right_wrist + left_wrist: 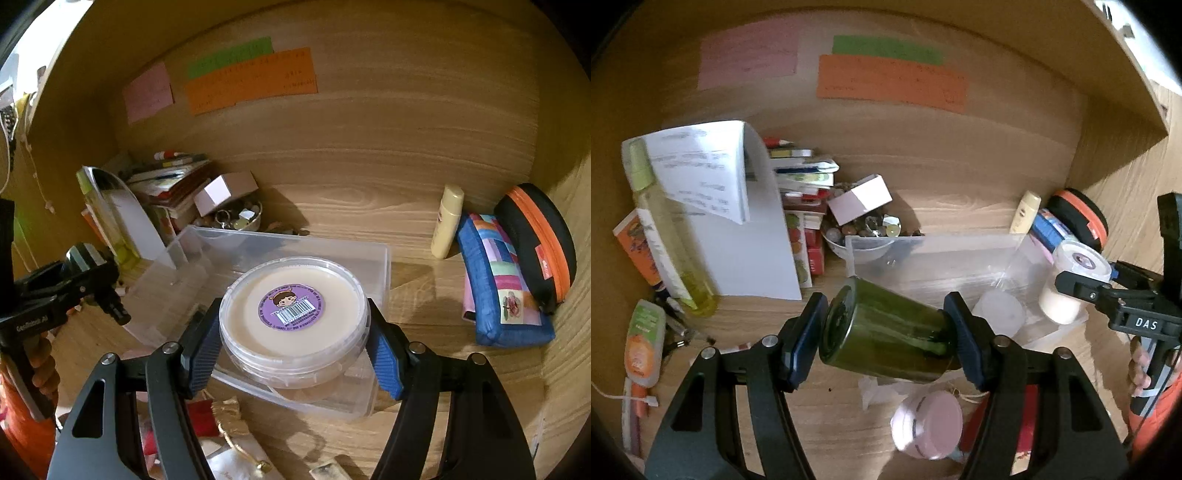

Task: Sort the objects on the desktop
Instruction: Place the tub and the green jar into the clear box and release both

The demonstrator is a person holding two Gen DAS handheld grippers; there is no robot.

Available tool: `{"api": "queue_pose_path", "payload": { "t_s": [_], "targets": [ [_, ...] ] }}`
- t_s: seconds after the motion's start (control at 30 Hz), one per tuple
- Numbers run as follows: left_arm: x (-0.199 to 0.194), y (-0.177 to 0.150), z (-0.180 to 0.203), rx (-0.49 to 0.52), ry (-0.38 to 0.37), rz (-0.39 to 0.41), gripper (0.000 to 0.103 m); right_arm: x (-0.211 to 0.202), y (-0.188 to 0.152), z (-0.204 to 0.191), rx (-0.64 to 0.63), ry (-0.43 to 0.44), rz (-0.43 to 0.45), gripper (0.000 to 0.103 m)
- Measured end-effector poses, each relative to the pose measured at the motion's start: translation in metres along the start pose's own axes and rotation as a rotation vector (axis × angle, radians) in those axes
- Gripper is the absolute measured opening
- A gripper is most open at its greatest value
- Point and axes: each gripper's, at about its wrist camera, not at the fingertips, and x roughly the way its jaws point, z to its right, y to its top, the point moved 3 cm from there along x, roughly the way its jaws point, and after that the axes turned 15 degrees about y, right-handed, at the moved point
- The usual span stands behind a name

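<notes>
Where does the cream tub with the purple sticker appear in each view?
Left wrist view: the tub is at the right, held in the right tool.
Right wrist view: the tub is at centre, over the clear box.
Shared landmark: orange note.

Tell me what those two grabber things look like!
Both are black, with blue ribbed pads on the fingers and silver bolts. The right gripper has white "DAS" lettering; the left gripper reads "GenRobot.AI". The person wears orange sleeves.
</notes>
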Motion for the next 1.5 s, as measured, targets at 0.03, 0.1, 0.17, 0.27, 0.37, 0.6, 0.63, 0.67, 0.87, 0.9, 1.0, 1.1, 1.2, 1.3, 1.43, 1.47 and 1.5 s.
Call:
{"api": "queue_pose_path", "payload": {
  "t_s": [0.03, 0.1, 0.17, 0.27, 0.37, 0.6, 0.63, 0.67, 0.87, 0.9, 1.0, 1.1, 1.2, 1.3, 1.43, 1.47, 1.5],
  "targets": [
    [0.003, 0.0, 0.003, 0.01, 0.004, -0.003, 0.064, 0.002, 0.0, 0.001, -0.001, 0.0, -0.004, 0.067],
    [0.008, -0.001, 0.011, 0.032, 0.002, -0.014, 0.064, 0.006, 0.0, 0.001, -0.005, -0.005, -0.014, 0.067],
    [0.013, -0.002, 0.019, 0.056, 0.003, -0.023, 0.064, 0.01, -0.001, 0.002, -0.01, -0.009, -0.024, 0.067],
    [0.018, -0.003, 0.027, 0.088, 0.009, -0.028, 0.064, 0.016, -0.005, 0.002, -0.016, -0.006, -0.046, 0.067],
    [0.024, -0.004, 0.036, 0.114, 0.008, -0.038, 0.064, 0.021, -0.009, 0.002, -0.026, -0.012, -0.072, 0.067],
    [0.036, -0.01, 0.049, 0.157, 0.002, -0.076, 0.064, 0.029, -0.019, 0.007, -0.025, -0.012, -0.117, 0.067],
    [0.037, -0.01, 0.05, 0.162, 0.001, -0.08, 0.064, 0.03, -0.02, 0.008, -0.023, -0.01, -0.116, 0.067],
    [0.038, -0.011, 0.051, 0.163, 0.002, -0.083, 0.064, 0.03, -0.021, 0.008, -0.021, -0.007, -0.116, 0.067],
    [0.041, -0.013, 0.054, 0.181, 0.008, -0.089, 0.064, 0.031, -0.024, 0.009, -0.009, -0.008, -0.123, 0.067],
    [0.042, -0.014, 0.055, 0.184, 0.009, -0.091, 0.064, 0.031, -0.024, 0.009, -0.007, -0.009, -0.124, 0.067],
    [0.043, -0.016, 0.055, 0.188, 0.001, -0.102, 0.064, 0.03, -0.025, 0.009, 0.0, -0.007, -0.13, 0.068],
    [0.043, -0.019, 0.055, 0.187, -0.026, -0.12, 0.065, 0.029, -0.027, 0.008, -0.008, -0.024, -0.138, 0.067],
    [0.041, -0.02, 0.054, 0.184, -0.039, -0.121, 0.066, 0.027, -0.03, 0.005, -0.021, -0.027, -0.151, 0.067],
    [0.036, -0.021, 0.055, 0.191, -0.034, -0.111, 0.07, 0.024, -0.031, 0.004, -0.013, -0.021, -0.151, 0.068],
    [0.025, -0.021, 0.053, 0.193, -0.039, -0.089, 0.072, 0.019, -0.033, 0.005, 0.009, -0.003, -0.144, 0.068],
    [0.022, -0.02, 0.051, 0.189, -0.039, -0.081, 0.073, 0.017, -0.035, 0.006, 0.018, 0.005, -0.145, 0.068],
    [0.019, -0.02, 0.049, 0.184, -0.039, -0.075, 0.074, 0.016, -0.036, 0.006, 0.028, 0.011, -0.149, 0.068]
  ]
}}
